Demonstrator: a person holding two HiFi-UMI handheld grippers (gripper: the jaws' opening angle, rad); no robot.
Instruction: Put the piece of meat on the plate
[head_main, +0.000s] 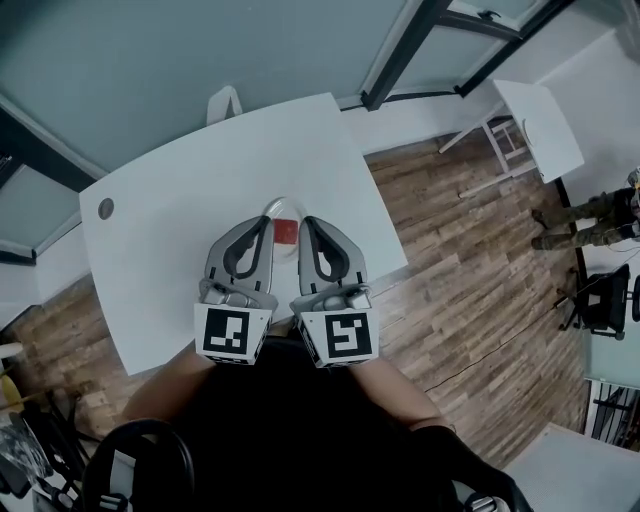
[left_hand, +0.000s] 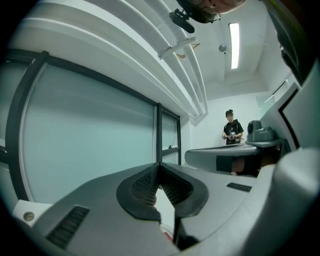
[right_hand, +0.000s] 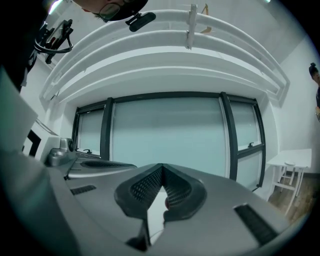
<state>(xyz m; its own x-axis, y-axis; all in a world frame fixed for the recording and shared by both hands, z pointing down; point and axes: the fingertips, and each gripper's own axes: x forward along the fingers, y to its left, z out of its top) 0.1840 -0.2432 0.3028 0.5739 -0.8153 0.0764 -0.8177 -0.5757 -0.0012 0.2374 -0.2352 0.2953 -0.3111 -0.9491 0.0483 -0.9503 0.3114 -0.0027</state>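
- Centre frame: red piece of meat (head_main: 286, 231), seemingly already on the plate (head_main: 272, 206), glimpsed between two raised grippers.
- Left gripper (head_main: 264, 221) and right gripper (head_main: 307, 221): clenched, empty.
- Probably soft, light, slippery; best pinched across its edges.

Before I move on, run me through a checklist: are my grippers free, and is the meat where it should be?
1. Left gripper jaws shut, nothing between them: ok.
2. Right gripper jaws shut, nothing between them: ok.
3. Piece of meat lying on the plate: ok.
4. Meat wholly inside the plate's rim: cannot tell, the grippers hide most of the plate.
5. Both grippers held off the table: ok.
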